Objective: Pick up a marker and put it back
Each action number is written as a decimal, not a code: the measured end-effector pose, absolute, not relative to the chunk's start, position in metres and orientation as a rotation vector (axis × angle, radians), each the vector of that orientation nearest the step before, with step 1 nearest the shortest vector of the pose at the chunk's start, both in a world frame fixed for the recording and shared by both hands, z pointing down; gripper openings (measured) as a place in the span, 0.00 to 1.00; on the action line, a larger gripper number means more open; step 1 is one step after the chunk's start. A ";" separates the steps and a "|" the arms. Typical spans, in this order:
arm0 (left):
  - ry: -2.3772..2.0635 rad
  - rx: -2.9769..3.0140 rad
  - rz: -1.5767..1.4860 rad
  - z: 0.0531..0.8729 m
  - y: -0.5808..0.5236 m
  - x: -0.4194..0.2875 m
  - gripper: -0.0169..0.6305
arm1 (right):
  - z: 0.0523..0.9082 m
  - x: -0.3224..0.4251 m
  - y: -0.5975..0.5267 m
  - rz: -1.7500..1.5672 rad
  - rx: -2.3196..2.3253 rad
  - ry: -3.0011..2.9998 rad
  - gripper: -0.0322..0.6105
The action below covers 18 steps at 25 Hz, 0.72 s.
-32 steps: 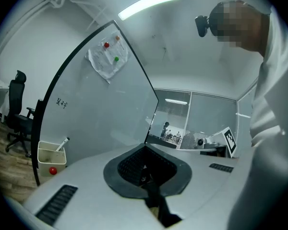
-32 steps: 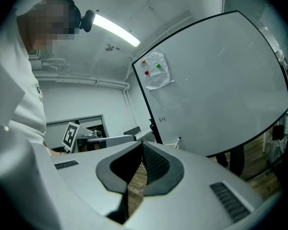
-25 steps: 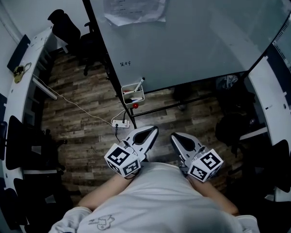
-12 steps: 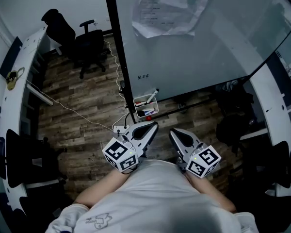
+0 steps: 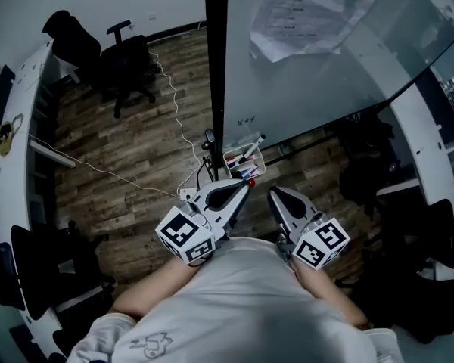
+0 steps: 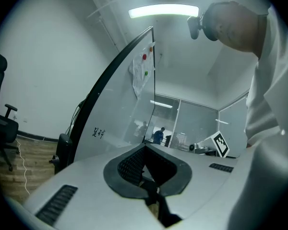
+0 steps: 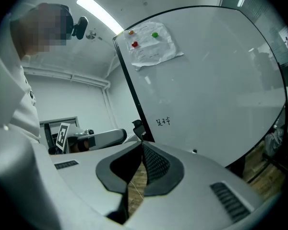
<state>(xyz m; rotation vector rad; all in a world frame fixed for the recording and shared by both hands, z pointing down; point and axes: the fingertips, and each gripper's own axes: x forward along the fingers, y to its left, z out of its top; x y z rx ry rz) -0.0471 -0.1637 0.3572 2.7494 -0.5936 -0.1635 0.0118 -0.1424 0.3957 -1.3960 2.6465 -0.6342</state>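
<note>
Glossy whiteboard (image 5: 325,82) w/ paper (image 5: 303,13); wood floor (image 5: 129,157) (matt).

Your left gripper (image 5: 240,194) and right gripper (image 5: 275,196) are side by side near your torso. Both sets of fingers (image 6: 130,166) are closed tip to tip with nothing between them.

Dim, bluish and underexposed from the head, blackest at 3 and 8 o'clock; pale sheen on the whiteboard (image 5: 325,74) at 1 o'clock. Brighter in both gripper views under a ceiling strip light (image 6: 163,11) near 12 o'clock, with black fisheye corners, bowed lines, and soft focus across the near left hand-held gripper (image 6: 145,147).
</note>
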 end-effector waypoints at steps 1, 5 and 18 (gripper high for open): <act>-0.580 2.757 -0.157 0.359 -0.165 -0.049 0.03 | 0.395 0.008 -0.146 -0.641 -1.404 2.633 0.07; -0.543 2.765 -0.115 0.372 -0.171 -0.055 0.03 | 0.397 -0.005 -0.153 -0.631 -1.437 2.621 0.07; -0.554 2.802 0.048 0.401 -0.202 -0.042 0.03 | 0.415 0.013 -0.210 -0.649 -1.479 2.651 0.07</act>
